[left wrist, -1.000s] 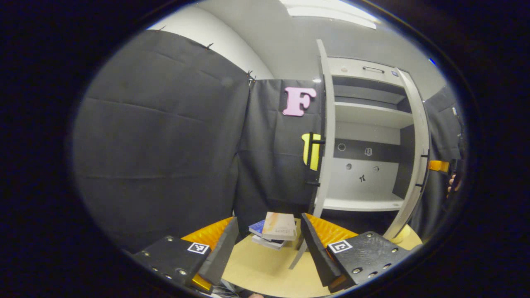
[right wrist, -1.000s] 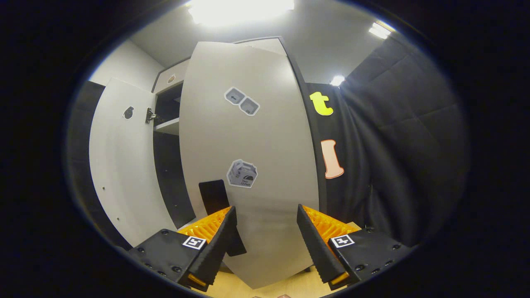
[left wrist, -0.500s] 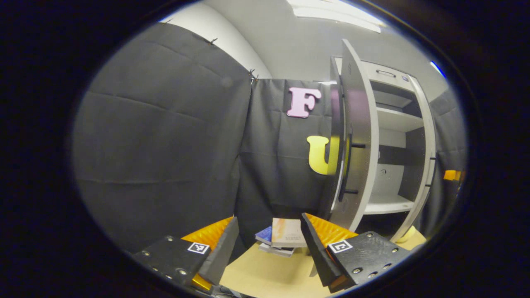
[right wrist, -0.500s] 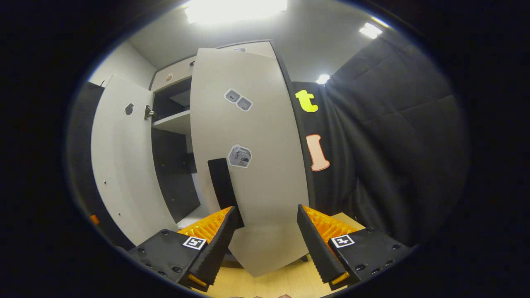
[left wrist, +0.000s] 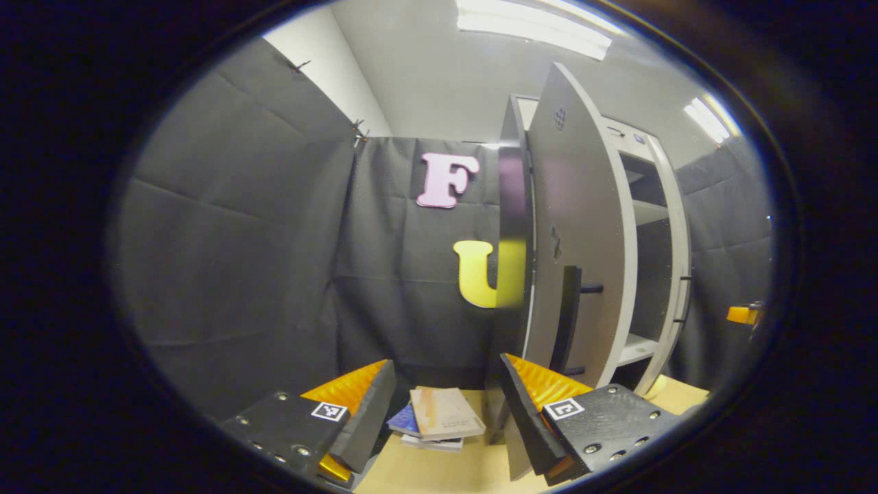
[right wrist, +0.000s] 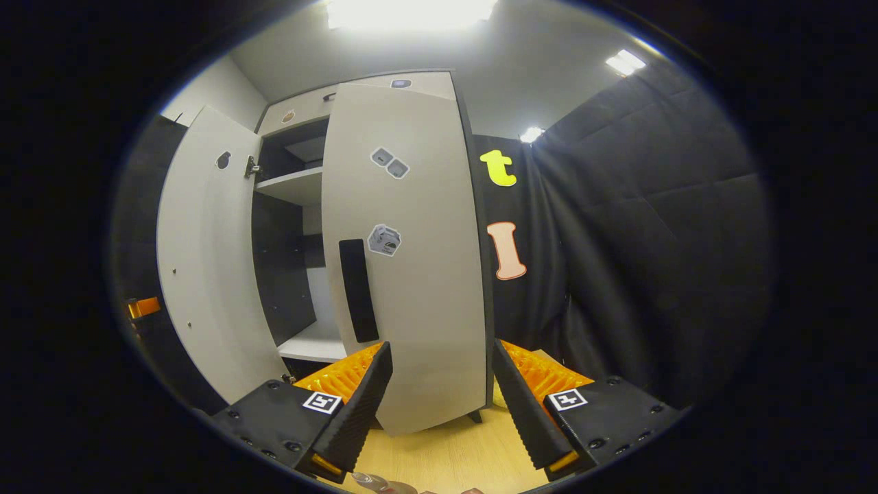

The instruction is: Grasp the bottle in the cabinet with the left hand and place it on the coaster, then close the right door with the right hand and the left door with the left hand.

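Observation:
The white cabinet's left door (left wrist: 576, 226) stands part-way shut, and its outer face with a black handle (left wrist: 568, 319) shows in the left gripper view. My left gripper (left wrist: 446, 405) is open, with its right finger close against that door's lower edge. In the right gripper view the right door (right wrist: 405, 274) with its black handle (right wrist: 358, 288) is almost shut. Just before its lower edge my right gripper (right wrist: 442, 405) is open and holds nothing. The left door's inner face (right wrist: 206, 261) and a cabinet shelf (right wrist: 295, 186) show beside it. A clear glassy object (right wrist: 374, 482) peeks in at the bottom edge.
A small stack of books (left wrist: 439, 418) lies on the wooden tabletop (left wrist: 425, 473) left of the cabinet. Black cloth walls close in on both sides. The other gripper (left wrist: 744, 314) shows far right beyond the cabinet, and again past the left door as the other gripper (right wrist: 140, 307).
The right door has swung further shut and my right gripper has drawn back from it. The left door has swung toward shut, turning from edge-on to outer face in the left gripper view.

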`<control>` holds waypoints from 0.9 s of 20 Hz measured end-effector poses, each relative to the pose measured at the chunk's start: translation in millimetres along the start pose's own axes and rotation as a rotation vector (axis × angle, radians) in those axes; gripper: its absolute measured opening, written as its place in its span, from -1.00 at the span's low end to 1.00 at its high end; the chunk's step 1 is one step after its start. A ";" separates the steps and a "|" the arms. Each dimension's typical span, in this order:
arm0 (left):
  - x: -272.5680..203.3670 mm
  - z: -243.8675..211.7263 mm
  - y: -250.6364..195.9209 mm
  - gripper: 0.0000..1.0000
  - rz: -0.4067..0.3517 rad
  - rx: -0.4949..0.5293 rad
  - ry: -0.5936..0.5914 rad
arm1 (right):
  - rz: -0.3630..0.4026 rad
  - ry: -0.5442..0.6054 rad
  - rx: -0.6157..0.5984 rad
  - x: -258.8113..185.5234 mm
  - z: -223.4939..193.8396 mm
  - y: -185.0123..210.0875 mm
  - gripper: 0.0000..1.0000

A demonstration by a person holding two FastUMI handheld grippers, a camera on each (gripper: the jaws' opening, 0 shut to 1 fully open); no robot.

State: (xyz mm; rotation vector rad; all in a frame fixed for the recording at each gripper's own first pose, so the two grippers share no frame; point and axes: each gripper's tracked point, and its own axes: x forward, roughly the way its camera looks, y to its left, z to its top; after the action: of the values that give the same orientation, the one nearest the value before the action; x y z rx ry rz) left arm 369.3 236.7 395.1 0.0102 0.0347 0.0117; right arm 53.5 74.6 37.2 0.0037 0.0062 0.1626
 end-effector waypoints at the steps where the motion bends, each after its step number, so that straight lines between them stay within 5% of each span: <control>1: 9.4 2.4 -6.6 0.76 -0.025 -0.009 0.000 | -0.005 -0.003 -0.011 -3.0 -0.3 -1.3 0.87; 5: 50.9 15.5 -31.6 0.76 -0.096 -0.029 -0.013 | -0.019 -0.005 -0.043 -9.6 -6.5 -7.6 0.87; 13: 57.3 21.1 -43.9 0.75 -0.115 -0.004 0.012 | -0.070 0.058 0.004 -10.1 -32.6 -38.4 0.88; 14: 59.0 22.9 -46.3 0.89 -0.115 0.002 0.011 | -0.076 0.062 0.011 -8.6 -33.7 -42.4 0.87; 16: 60.3 22.5 -54.0 0.75 -0.119 -0.001 0.016 | -0.079 0.072 0.033 -4.3 -34.7 -48.3 0.87; 17: 60.4 21.5 -59.6 0.89 -0.125 -0.006 0.022 | -0.076 0.076 0.045 -1.3 -34.7 -50.5 0.87; 18: 58.8 20.0 -69.9 0.75 -0.136 -0.009 0.025 | -0.074 0.077 0.054 1.9 -33.6 -52.6 0.87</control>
State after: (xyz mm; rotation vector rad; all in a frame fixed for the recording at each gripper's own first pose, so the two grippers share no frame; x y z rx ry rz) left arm 429.5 167.3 412.2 -0.0012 0.0607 -0.1239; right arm 63.7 23.1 3.4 0.0511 0.0873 0.0888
